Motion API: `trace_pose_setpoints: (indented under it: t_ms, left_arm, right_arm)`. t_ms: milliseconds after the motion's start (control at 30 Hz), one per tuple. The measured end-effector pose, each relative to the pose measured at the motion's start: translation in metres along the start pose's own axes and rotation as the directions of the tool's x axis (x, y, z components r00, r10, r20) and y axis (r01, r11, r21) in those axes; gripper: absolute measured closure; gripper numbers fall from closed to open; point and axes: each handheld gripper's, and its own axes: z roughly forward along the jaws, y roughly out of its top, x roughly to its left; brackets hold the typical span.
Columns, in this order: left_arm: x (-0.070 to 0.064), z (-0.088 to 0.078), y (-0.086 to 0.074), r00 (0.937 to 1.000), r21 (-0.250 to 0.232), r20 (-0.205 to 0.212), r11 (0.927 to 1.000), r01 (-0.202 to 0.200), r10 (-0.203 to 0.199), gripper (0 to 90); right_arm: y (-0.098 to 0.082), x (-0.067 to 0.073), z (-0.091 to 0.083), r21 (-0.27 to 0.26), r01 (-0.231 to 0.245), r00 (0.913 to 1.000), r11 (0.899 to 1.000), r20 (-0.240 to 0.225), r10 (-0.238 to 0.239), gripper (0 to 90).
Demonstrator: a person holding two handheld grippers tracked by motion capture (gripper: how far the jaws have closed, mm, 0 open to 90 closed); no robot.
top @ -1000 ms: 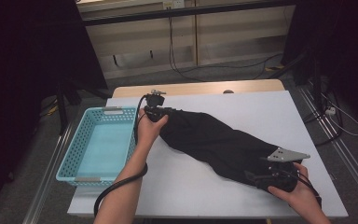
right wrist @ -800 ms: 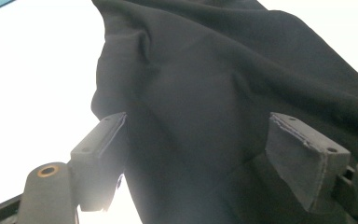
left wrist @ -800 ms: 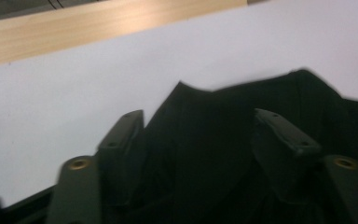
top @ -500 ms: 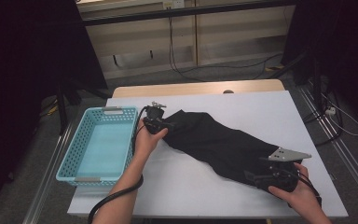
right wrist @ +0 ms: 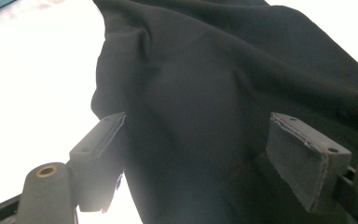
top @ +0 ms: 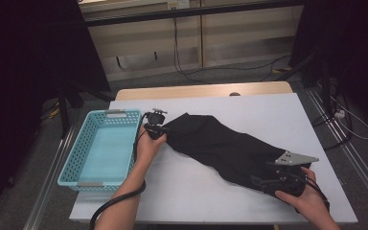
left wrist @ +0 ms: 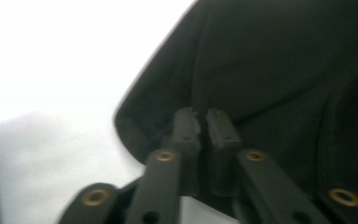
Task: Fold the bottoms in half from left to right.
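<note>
Overhead, a black garment (top: 225,146) lies slantwise across the white bench (top: 196,191), running from near the blue basket (top: 100,148) at the left toward the near right corner. The left gripper (top: 159,130) sits at the cloth's upper left end, just beside the basket's right wall, with the person's left hand (top: 148,146) behind it. The right gripper (top: 282,179) rests on the garment's lower right end, held by the right hand (top: 306,196).

Along the left gripper (left wrist: 204,125), its fingers (left wrist: 186,128) have just been closing and now stand pressed together, pinching a fold near the rounded edge of the black garment (left wrist: 270,70); white bench surface lies beyond that edge.

Along the right gripper (right wrist: 205,140), the fingers (right wrist: 303,154) stand wide apart, one on either side of a rumpled mound of the garment (right wrist: 205,84), the cloth lying between them without being squeezed.
</note>
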Motion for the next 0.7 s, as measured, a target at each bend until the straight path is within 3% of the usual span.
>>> trace_pose_setpoints:
  t_ms: [233,267,367,533,700]
  left_arm:
    - [0.018,-0.015,0.016,0.9974,-0.033,-0.059,0.9987,0.039,-0.04,85.2]
    - [0.018,-0.016,0.017,0.9972,-0.037,-0.064,0.9987,0.037,-0.039,82.7]
    - [0.018,-0.019,0.017,0.9944,-0.06,-0.088,0.9968,0.053,-0.058,59.8]
    - [0.015,-0.02,0.013,0.9956,-0.044,-0.054,0.9962,0.075,-0.077,50.2]
    - [0.007,-0.019,0.003,0.9933,-0.034,-0.058,0.9946,0.098,-0.1,41.4]
  right_arm:
    - [-0.001,-0.001,0.0,0.001,-0.004,1.0,1.0,-0.001,0.004,21.3]
    - [-0.001,-0.002,0.0,0.002,-0.004,1.0,1.0,-0.001,0.004,21.2]
    - [0.0,-0.001,0.0,0.002,-0.001,1.0,1.0,-0.004,0.001,21.1]
    - [0.0,-0.001,0.0,0.004,0.001,1.0,1.0,-0.004,-0.001,21.0]
    - [0.0,0.0,-0.001,-0.001,0.002,1.0,1.0,0.0,-0.002,21.1]
